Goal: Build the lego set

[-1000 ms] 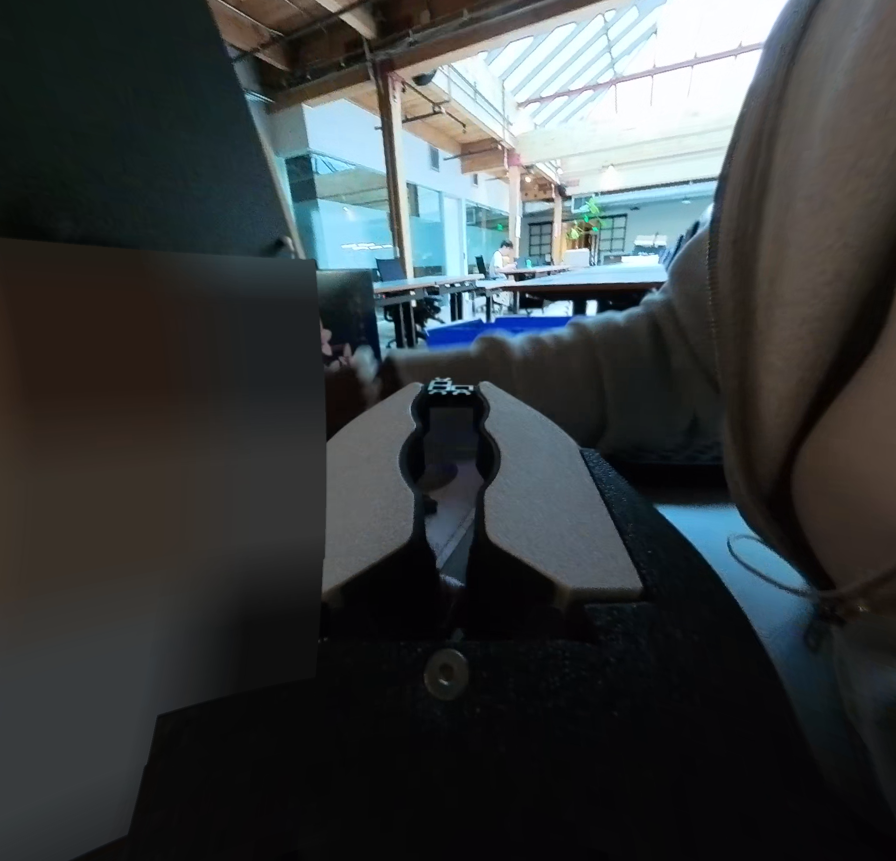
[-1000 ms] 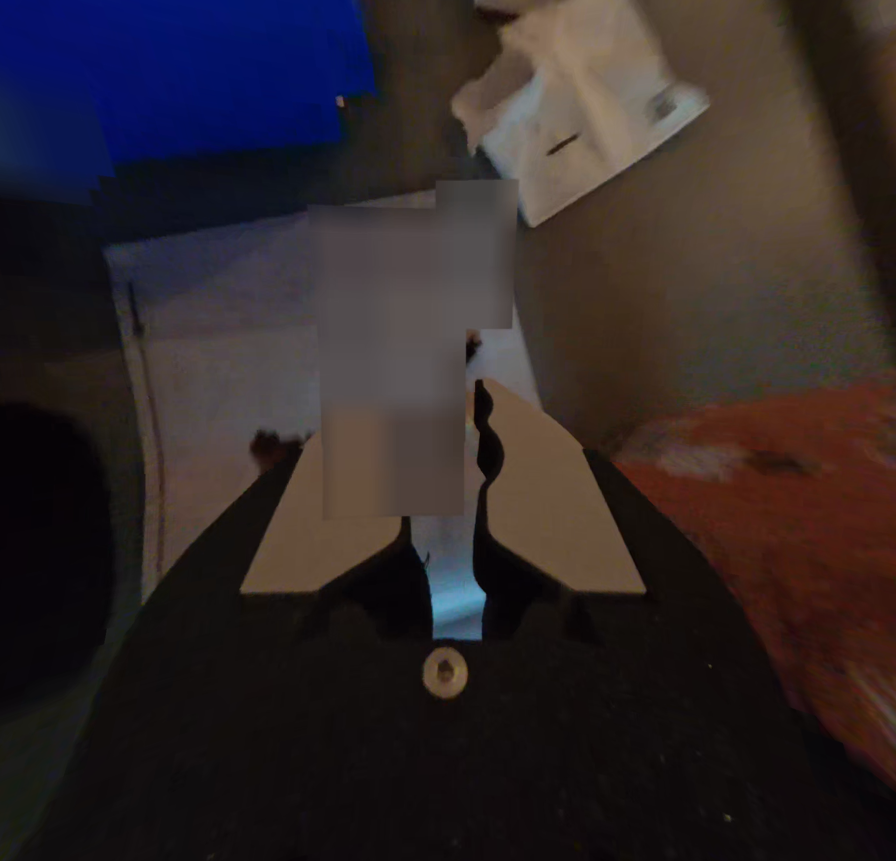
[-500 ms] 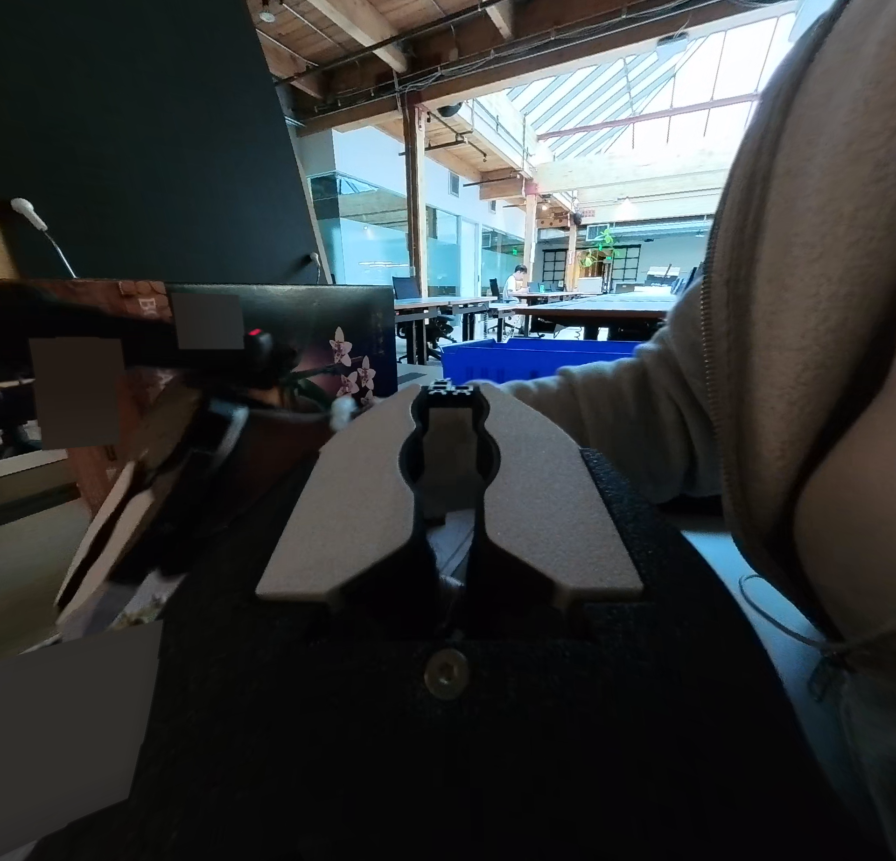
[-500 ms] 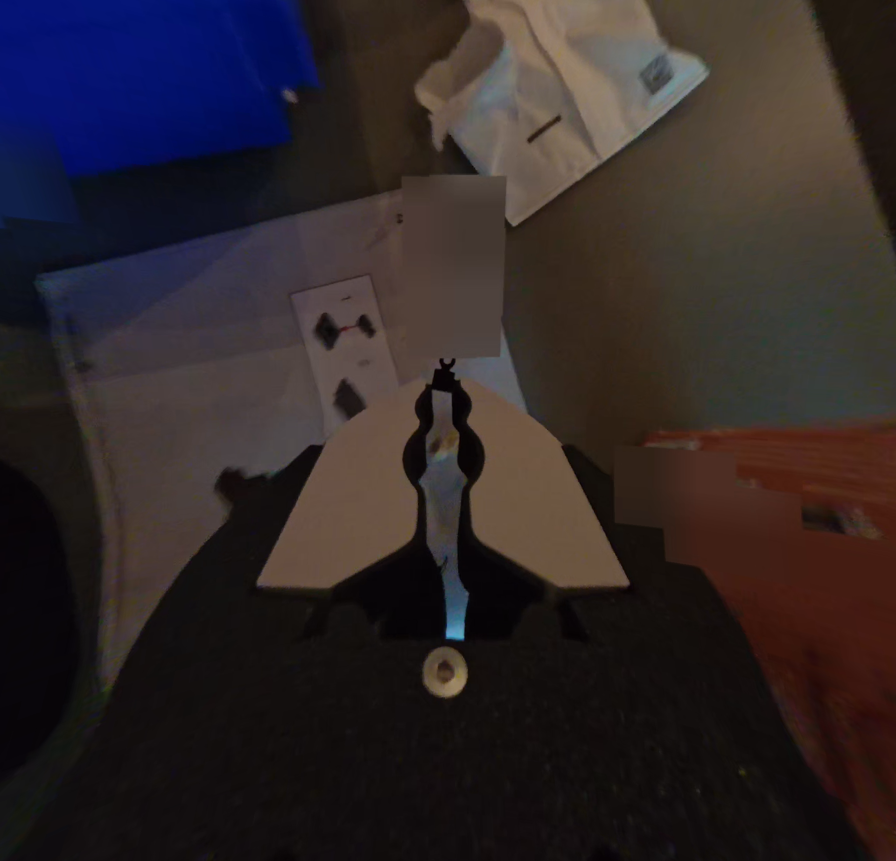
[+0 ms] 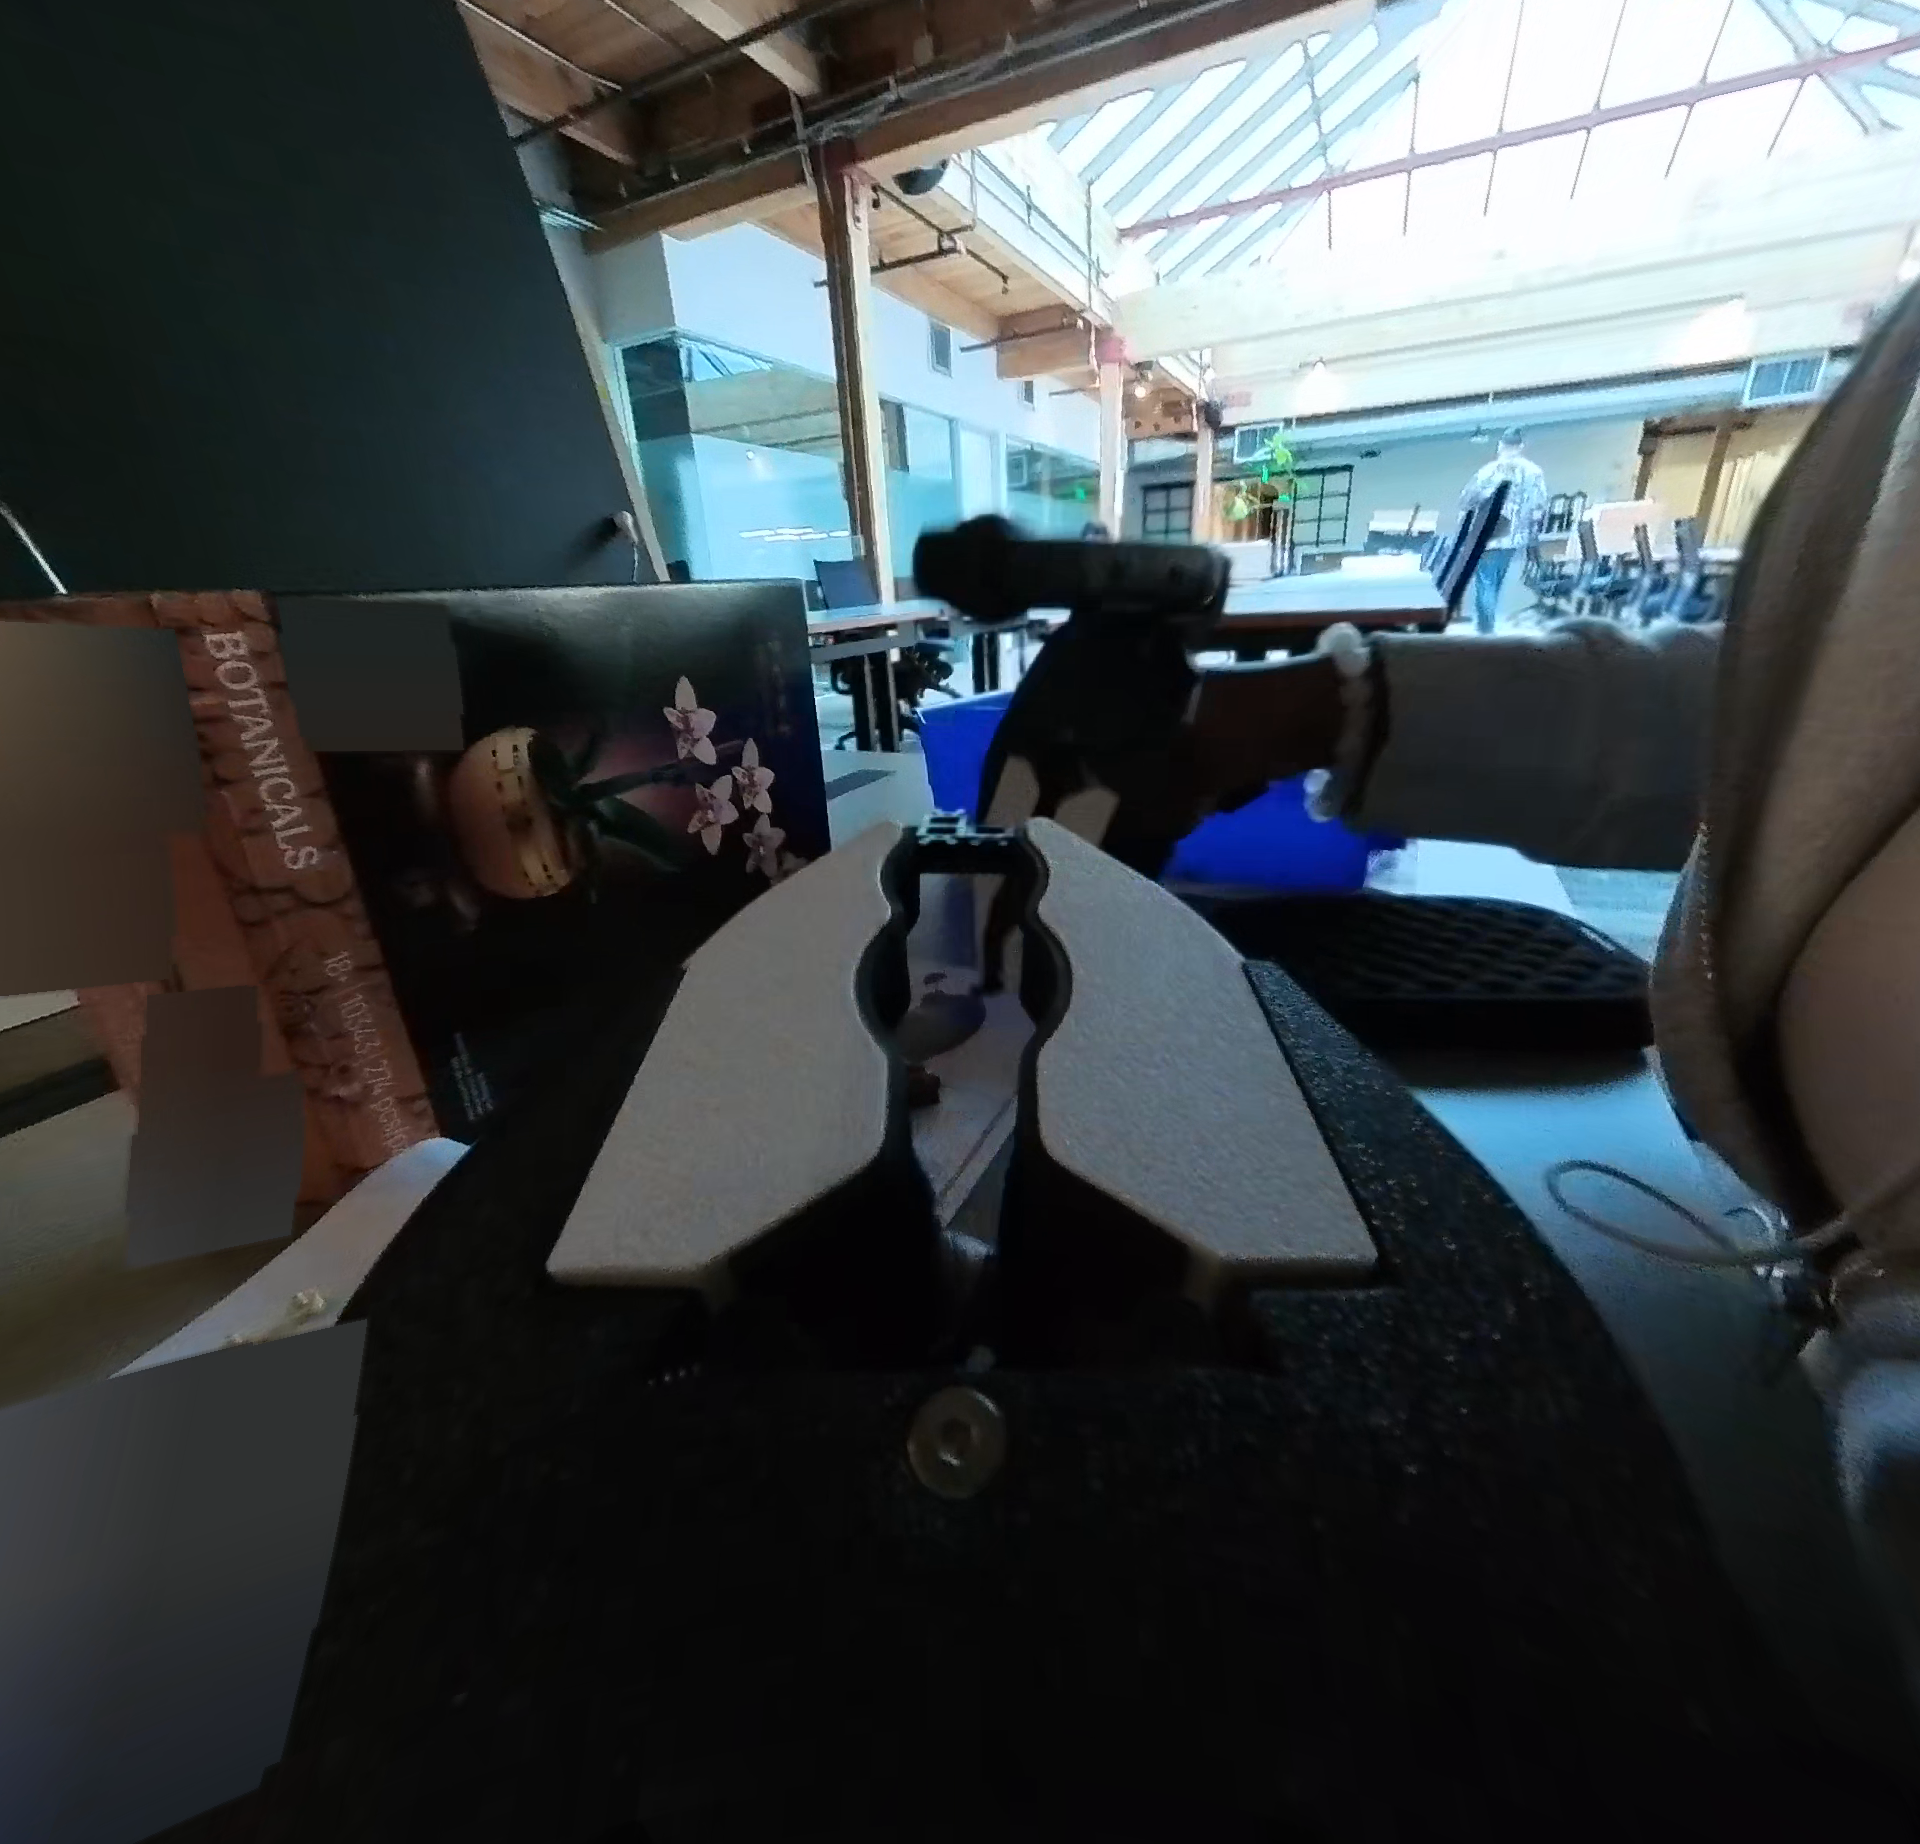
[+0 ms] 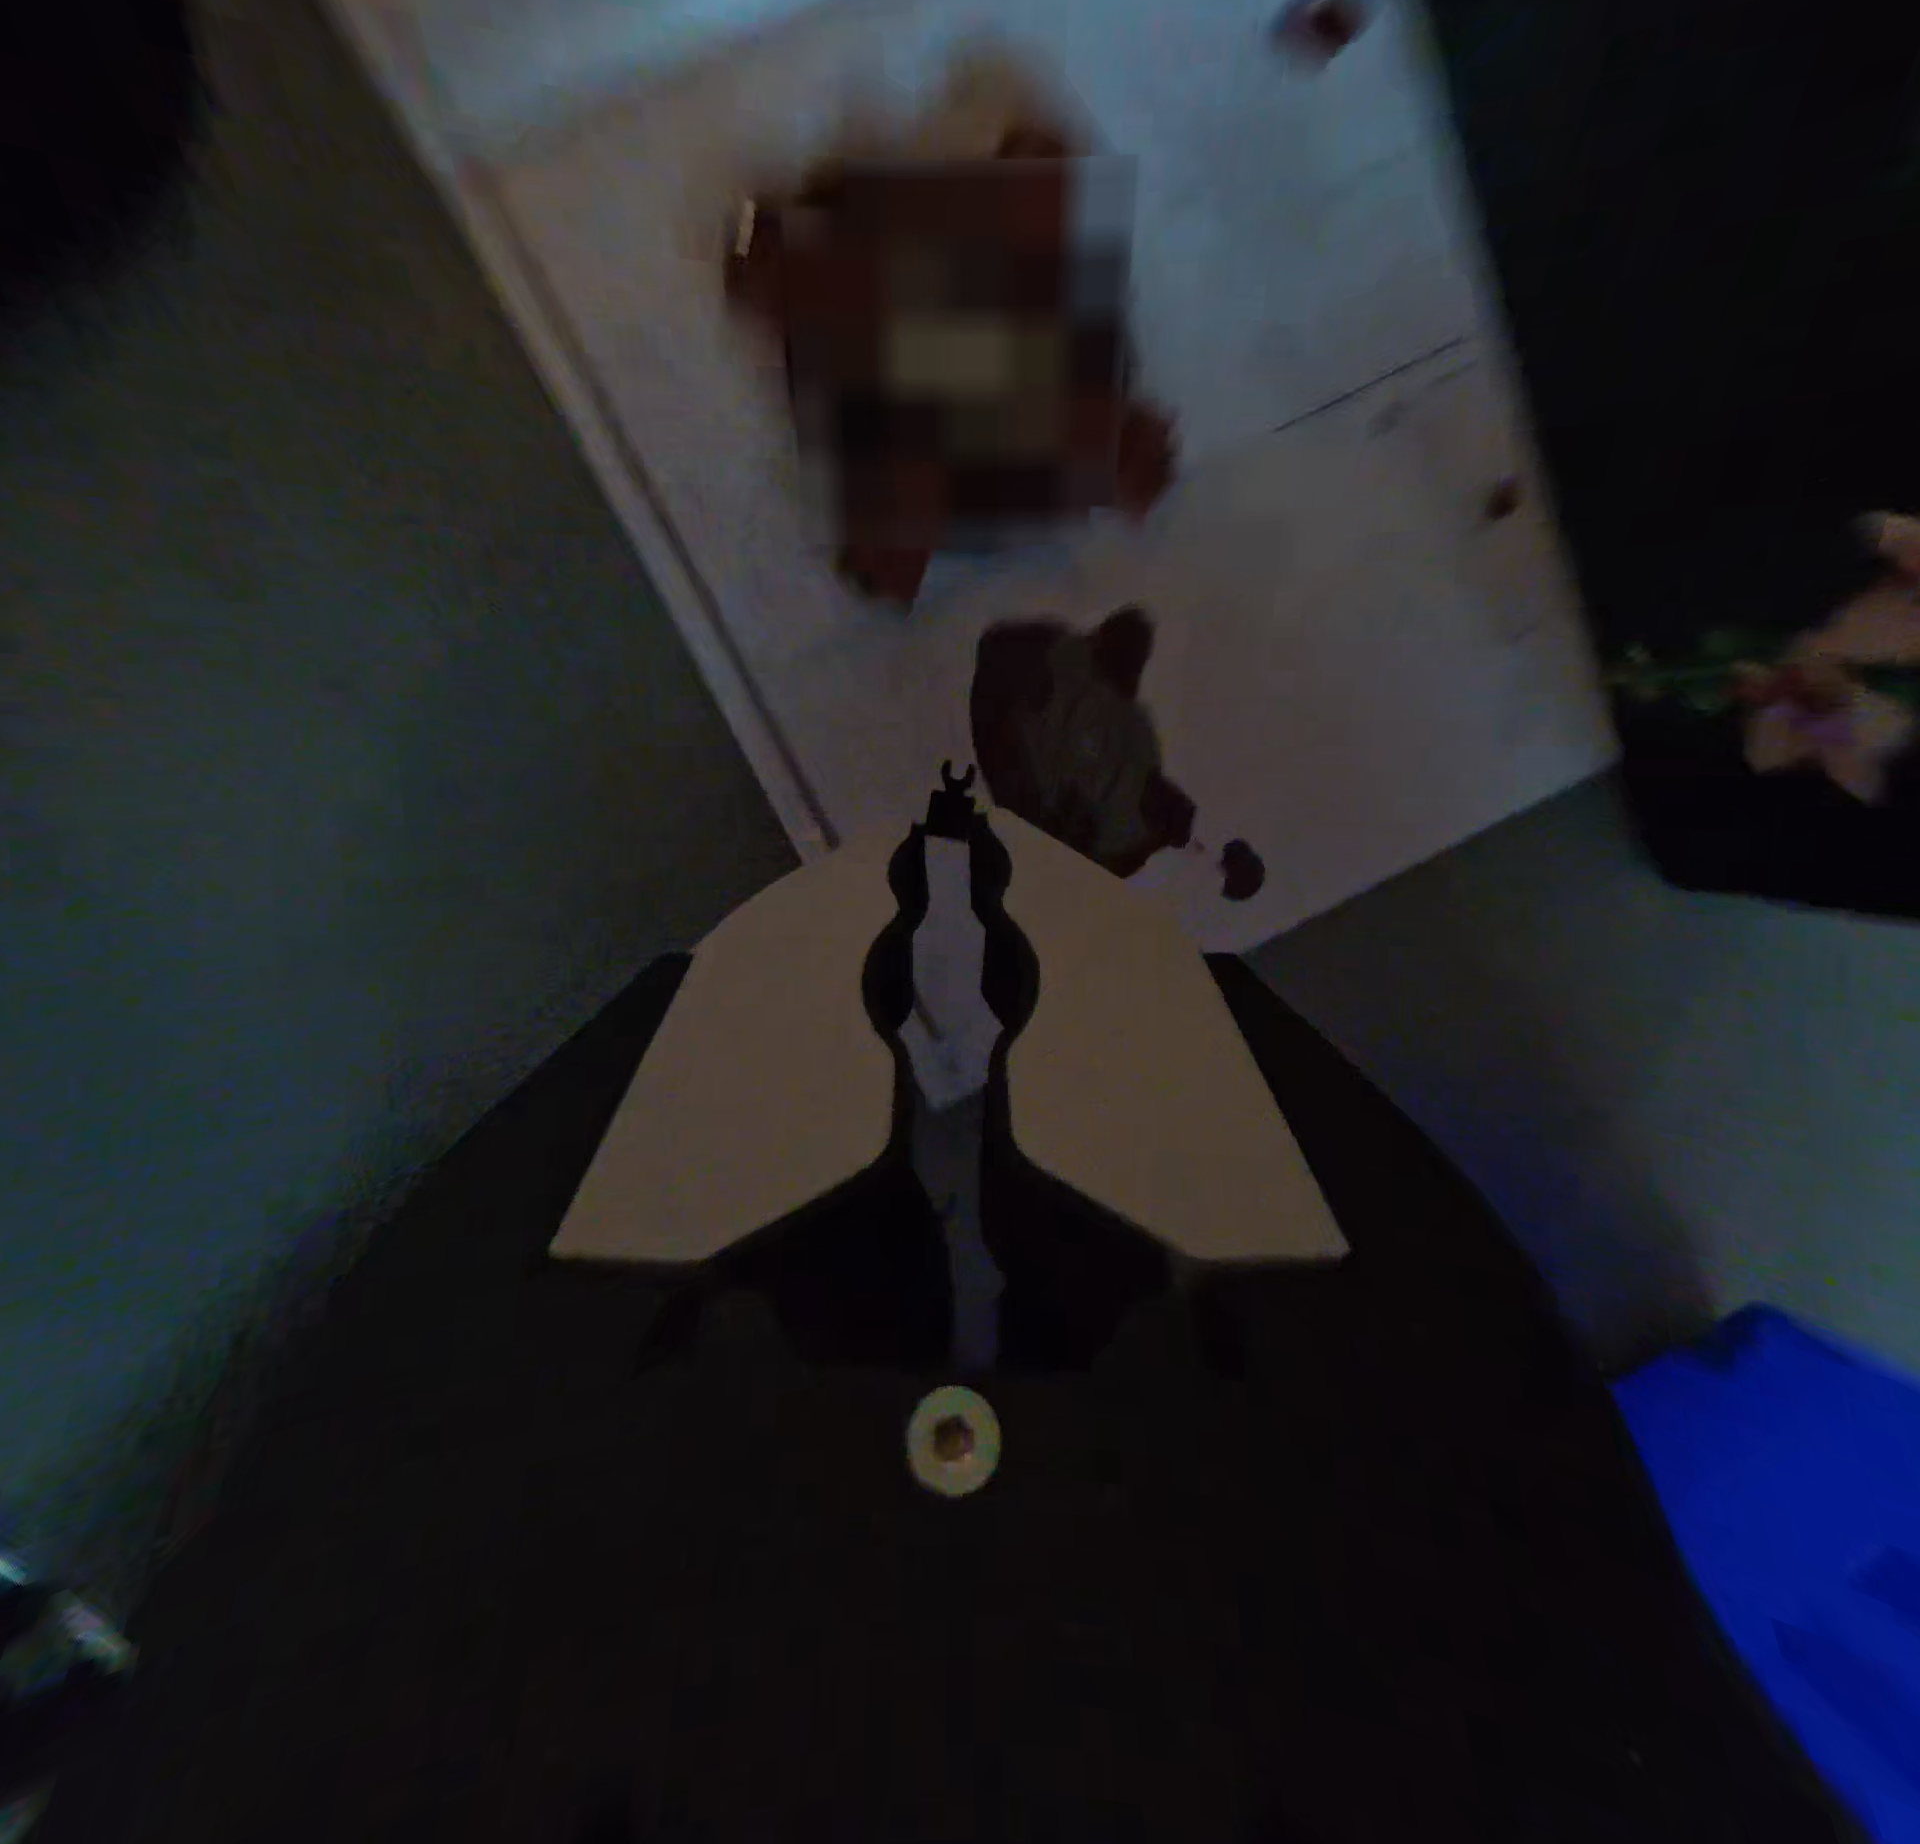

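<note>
Black small clip-ended piece (image 6: 952,802) pinched in right gripper (image 6: 952,838) fingers, frame centre, above white sheet (image 6: 1299,599) | left gripper (image 5: 961,844) fingers clamp black studded piece (image 5: 961,833), frame centre.

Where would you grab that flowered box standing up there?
Likely by its top edge, from above. The box stands upright, its broad flowered face toward the left camera and a narrower brown side beside it, so a pinch closing front to back across the top spans its thinnest dimension.
</note>
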Action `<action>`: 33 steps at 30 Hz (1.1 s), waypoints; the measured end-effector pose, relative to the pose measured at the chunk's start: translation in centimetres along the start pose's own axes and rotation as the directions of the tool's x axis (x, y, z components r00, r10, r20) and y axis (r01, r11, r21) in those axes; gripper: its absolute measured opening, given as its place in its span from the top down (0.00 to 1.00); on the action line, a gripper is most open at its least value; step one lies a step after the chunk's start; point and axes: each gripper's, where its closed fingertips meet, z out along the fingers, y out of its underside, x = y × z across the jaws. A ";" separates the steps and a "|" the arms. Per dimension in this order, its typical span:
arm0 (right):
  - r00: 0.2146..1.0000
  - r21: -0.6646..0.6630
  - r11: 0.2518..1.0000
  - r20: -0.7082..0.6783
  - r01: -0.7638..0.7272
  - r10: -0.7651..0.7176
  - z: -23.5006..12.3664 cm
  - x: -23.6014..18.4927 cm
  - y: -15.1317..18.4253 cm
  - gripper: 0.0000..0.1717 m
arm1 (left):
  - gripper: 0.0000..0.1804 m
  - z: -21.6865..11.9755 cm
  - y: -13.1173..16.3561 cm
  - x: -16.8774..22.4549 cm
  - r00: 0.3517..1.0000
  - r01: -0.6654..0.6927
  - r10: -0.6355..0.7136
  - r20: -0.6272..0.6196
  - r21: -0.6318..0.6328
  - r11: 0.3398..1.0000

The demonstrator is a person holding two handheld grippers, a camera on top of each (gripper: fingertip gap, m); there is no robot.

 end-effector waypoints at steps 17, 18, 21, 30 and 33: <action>0.995 -0.034 0.996 -0.062 -0.086 0.084 0.5 1.4 1.1 0.90 | 0.91 -0.1 -0.3 -0.3 1.000 0.025 -0.025 -0.002 0.027 0.999; 0.989 -0.036 0.990 -0.052 -0.140 0.138 0.7 1.1 1.3 0.88 | 0.91 -0.1 -0.3 -0.3 1.000 0.025 -0.025 -0.005 0.027 0.999; 0.980 0.040 0.980 -0.037 -0.193 0.194 1.2 0.7 0.8 0.96 | 0.91 -0.2 -0.4 -0.2 1.000 0.022 -0.022 -0.005 0.034 0.999; 0.965 0.134 0.958 -0.035 -0.253 0.260 0.8 0.5 0.3 0.77 | 0.91 -0.2 -0.5 -0.3 1.000 0.026 -0.026 0.001 0.040 0.999; 0.976 0.073 0.976 -0.065 -0.204 0.209 1.5 0.2 1.2 0.72 | 0.91 -0.2 -0.4 -0.3 1.000 0.025 -0.025 0.002 0.035 0.999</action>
